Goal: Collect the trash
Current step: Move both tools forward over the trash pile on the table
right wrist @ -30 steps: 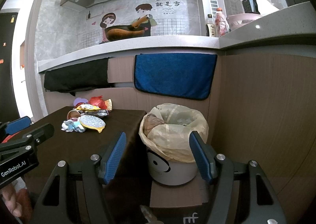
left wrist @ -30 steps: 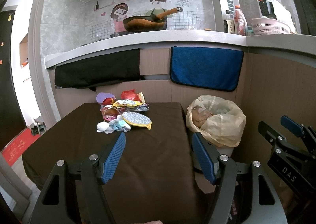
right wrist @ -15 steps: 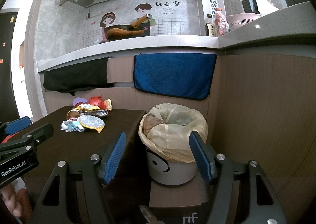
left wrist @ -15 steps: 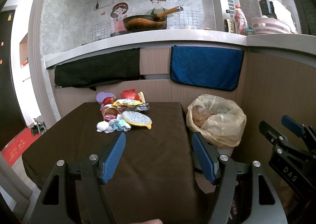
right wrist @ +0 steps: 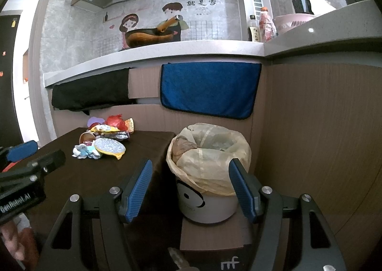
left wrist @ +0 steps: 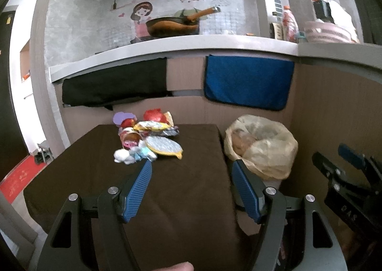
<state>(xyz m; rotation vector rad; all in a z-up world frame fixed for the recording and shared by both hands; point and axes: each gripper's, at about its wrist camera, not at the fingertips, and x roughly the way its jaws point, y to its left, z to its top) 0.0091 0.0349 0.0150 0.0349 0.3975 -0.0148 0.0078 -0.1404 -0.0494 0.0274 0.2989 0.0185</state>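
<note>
Only the right wrist view shows the white bin's [right wrist: 205, 204] body under its yellowish liner, beside the brown-clothed table [left wrist: 181, 199]. The heap of coloured wrappers [left wrist: 145, 139] sits at the table's far edge. Left gripper [left wrist: 191, 175] and right gripper [right wrist: 189, 175] hover, both spread wide, empty.

Left hand-held gripper [left wrist: 191, 170] and right hand-held gripper [right wrist: 189, 169] gape, empty.

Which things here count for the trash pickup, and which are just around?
Job: heap of crumpled colourful wrappers on the brown table; white bin with yellowish plastic liner.

Just around: blue hanging towel; black hanging cloth; dark wok; pink basket.
</note>
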